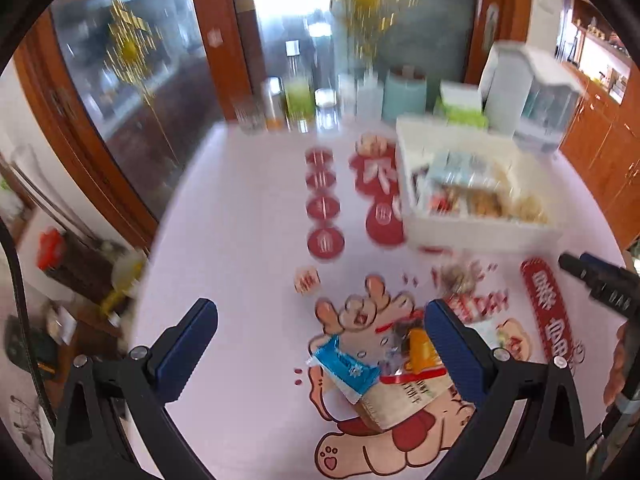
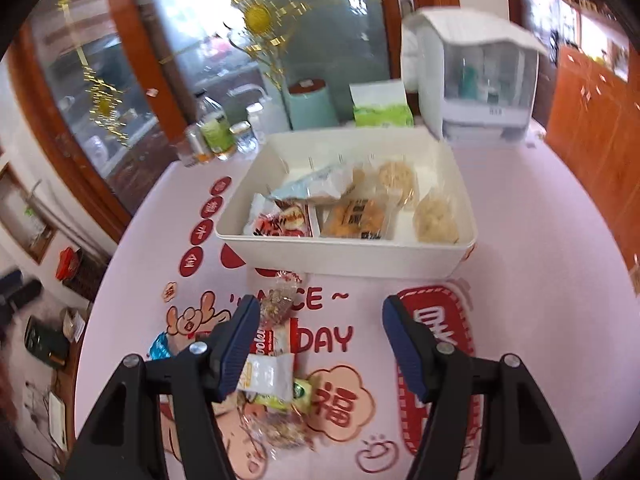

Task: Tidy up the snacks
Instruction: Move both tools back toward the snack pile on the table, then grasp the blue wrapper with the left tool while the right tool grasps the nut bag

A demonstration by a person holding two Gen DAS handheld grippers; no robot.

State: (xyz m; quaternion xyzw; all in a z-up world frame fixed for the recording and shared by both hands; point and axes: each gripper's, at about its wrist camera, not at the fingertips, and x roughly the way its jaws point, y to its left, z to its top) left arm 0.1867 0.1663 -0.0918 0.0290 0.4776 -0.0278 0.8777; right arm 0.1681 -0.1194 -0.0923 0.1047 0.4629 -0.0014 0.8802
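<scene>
Table [image 2: 540, 208]: white bin [image 2: 348, 256] holds snack packets [image 2: 352, 216]

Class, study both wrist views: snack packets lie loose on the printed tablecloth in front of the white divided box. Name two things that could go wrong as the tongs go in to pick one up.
1. The loose packets overlap in a heap, so the open left tongs may pinch two at once or push the blue packet aside.
2. The white box already holds several snacks; another packet could land in the wrong compartment.

Wood-framed glass doors [image 2: 120, 92], orange wooden cabinets [image 2: 592, 128], daylight behind the table [image 1: 248, 208].
</scene>
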